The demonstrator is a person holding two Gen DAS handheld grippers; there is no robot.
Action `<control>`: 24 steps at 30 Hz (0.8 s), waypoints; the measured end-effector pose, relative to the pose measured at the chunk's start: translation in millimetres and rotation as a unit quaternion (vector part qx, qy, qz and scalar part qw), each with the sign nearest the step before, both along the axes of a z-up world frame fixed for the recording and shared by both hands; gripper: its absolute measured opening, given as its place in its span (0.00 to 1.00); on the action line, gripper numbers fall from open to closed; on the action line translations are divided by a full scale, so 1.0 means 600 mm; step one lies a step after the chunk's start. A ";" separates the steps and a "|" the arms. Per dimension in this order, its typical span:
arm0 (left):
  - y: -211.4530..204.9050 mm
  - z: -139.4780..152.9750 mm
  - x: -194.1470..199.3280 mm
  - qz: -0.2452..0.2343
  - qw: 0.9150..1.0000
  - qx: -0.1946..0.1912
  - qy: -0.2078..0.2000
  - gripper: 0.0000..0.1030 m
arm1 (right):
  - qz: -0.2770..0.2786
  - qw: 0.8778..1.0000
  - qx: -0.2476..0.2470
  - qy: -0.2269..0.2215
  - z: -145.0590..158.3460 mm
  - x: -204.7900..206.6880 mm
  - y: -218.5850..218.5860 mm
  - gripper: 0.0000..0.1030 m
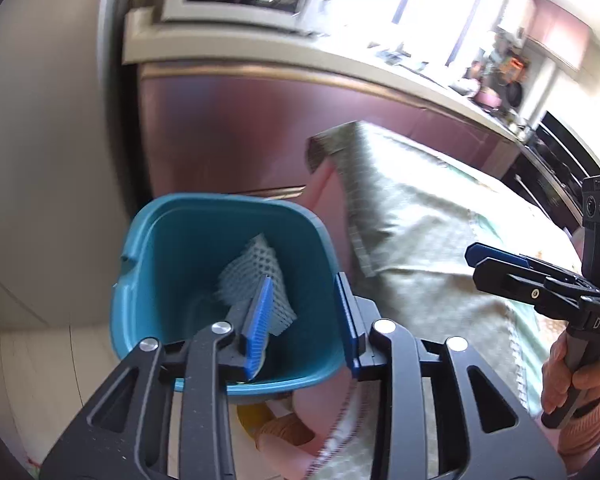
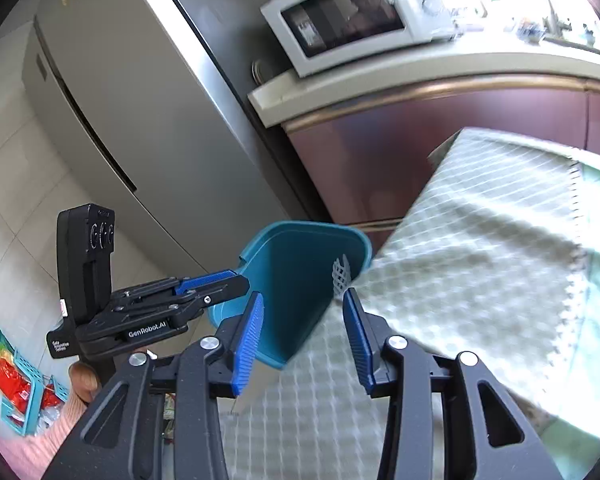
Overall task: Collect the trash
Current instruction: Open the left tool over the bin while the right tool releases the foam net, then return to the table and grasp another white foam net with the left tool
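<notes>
Bin: a teal plastic bin [image 1: 168, 264], lower centre of your left wrist view, just beside the table edge; in your right wrist view it sits at centre [image 2: 300, 276].
Trash: a piece of white foam netting [image 1: 256, 280] lies inside the bin against its right wall; from the right wrist view only its top [image 2: 342, 274] peeps above the rim.
Left gripper: your left gripper [image 1: 304, 320] hangs over the bin mouth, blue pads apart, nothing pinched between them; the netting lies below, free of the pads.
Right gripper: your right gripper [image 2: 304, 340] has its pads apart and empty, framing the bin's near wall and the table edge.
Table: covered by a pale green checked cloth [image 1: 420, 208], right half of both views.
Hands: your right hand [image 1: 572, 376] grips its handle at the right edge of the left wrist view; your left hand [image 2: 85, 380] shows at lower left of the right wrist view.
Background: microwave [image 2: 356, 12] on the counter at top; grey fridge [image 2: 120, 92] at upper left.
</notes>
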State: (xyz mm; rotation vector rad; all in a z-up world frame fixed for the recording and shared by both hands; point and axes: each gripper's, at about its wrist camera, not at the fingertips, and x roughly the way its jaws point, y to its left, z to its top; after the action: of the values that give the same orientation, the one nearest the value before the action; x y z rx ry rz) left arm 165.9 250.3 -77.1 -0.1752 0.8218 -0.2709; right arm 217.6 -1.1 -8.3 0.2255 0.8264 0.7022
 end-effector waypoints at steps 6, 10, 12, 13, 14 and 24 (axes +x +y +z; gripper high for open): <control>-0.090 0.052 -0.038 -0.069 0.997 -0.007 -0.045 0.43 | -0.045 0.998 0.010 -0.042 0.041 -0.070 -0.107 0.45; -0.164 0.076 -0.054 -0.120 0.991 -0.021 -0.062 0.47 | -0.104 0.992 0.003 -0.065 0.051 -0.119 -0.199 0.48; -0.202 0.081 -0.059 -0.144 0.987 -0.032 -0.062 0.48 | -0.136 0.989 0.005 -0.065 0.049 -0.136 -0.247 0.48; -0.222 0.082 -0.061 -0.156 0.985 -0.036 -0.060 0.49 | -0.154 0.986 0.007 -0.064 0.047 -0.147 -0.273 0.49; -0.241 0.083 -0.064 -0.166 0.984 -0.039 -0.058 0.49 | -0.171 0.983 0.007 -0.065 0.045 -0.157 -0.296 0.49; -0.433 0.070 -0.073 -0.248 0.967 -0.049 -0.032 0.49 | -0.304 0.951 0.000 -0.053 0.014 -0.227 -0.486 0.50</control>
State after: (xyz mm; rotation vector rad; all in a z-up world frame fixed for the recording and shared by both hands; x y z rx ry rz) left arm 122.0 -9.7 -35.0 -0.0495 0.7796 -0.7858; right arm 81.2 -292.7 0.2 0.4162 0.6052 0.1319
